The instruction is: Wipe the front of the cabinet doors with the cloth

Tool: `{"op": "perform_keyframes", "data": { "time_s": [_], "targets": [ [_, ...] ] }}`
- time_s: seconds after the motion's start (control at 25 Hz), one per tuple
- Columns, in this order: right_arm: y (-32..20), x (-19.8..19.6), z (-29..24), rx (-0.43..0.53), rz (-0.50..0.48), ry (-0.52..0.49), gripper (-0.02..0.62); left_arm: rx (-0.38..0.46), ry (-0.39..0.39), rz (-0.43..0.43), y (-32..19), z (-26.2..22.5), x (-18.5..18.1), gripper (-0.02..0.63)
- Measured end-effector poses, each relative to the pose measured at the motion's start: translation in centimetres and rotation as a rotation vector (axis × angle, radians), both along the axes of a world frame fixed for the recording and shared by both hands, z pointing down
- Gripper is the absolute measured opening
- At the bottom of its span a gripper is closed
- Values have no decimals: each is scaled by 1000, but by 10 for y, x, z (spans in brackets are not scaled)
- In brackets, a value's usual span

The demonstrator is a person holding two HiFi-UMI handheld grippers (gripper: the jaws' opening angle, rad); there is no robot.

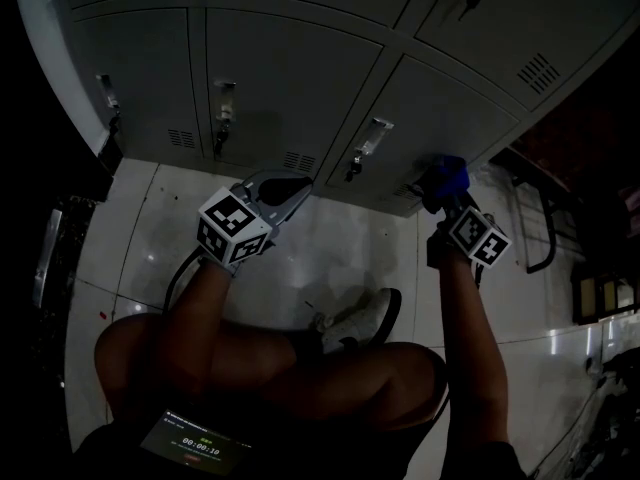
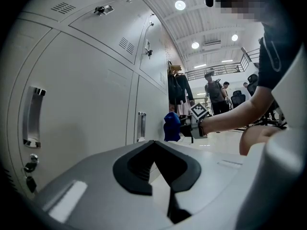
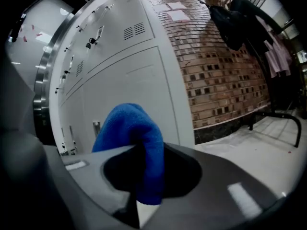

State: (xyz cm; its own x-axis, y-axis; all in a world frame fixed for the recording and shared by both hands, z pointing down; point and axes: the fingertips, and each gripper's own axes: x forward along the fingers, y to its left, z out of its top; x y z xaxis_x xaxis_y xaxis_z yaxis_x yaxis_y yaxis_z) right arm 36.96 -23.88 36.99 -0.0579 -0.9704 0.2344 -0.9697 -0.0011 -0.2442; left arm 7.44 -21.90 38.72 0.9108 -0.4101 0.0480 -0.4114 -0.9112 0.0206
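Note:
Grey locker cabinet doors with metal handles fill the top of the head view. A blue cloth is pressed near the lower right corner of the bottom right door. My right gripper is shut on it. In the right gripper view the cloth bulges out of the shut jaws, in front of the door. My left gripper hangs low before the middle door, shut and holding nothing. In its own view the left gripper points along the doors toward the cloth.
The person's bare knees and a shoe lie on the white floor below the doors. A dark metal rack stands at the right. A brick wall adjoins the lockers, with hanging clothes. People stand far off.

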Motion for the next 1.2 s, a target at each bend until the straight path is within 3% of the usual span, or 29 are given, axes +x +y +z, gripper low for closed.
{"op": "perform_keyframes", "data": {
  "time_s": [0.36, 0.6, 0.88, 1.2],
  "targets": [
    [-31, -116, 31, -49, -235, 66, 75, 4, 17, -5, -1, -5, -1, 6],
    [-55, -164, 48, -69, -300, 85, 75, 2, 30, -9, -3, -6, -3, 5],
    [-63, -147, 58, -87, -269, 134, 75, -1, 34, -9, -3, -6, -3, 6],
    [-44, -68, 71, -160, -122, 70, 75, -3, 21, -7, -2, -3, -3, 6]
  ]
}}
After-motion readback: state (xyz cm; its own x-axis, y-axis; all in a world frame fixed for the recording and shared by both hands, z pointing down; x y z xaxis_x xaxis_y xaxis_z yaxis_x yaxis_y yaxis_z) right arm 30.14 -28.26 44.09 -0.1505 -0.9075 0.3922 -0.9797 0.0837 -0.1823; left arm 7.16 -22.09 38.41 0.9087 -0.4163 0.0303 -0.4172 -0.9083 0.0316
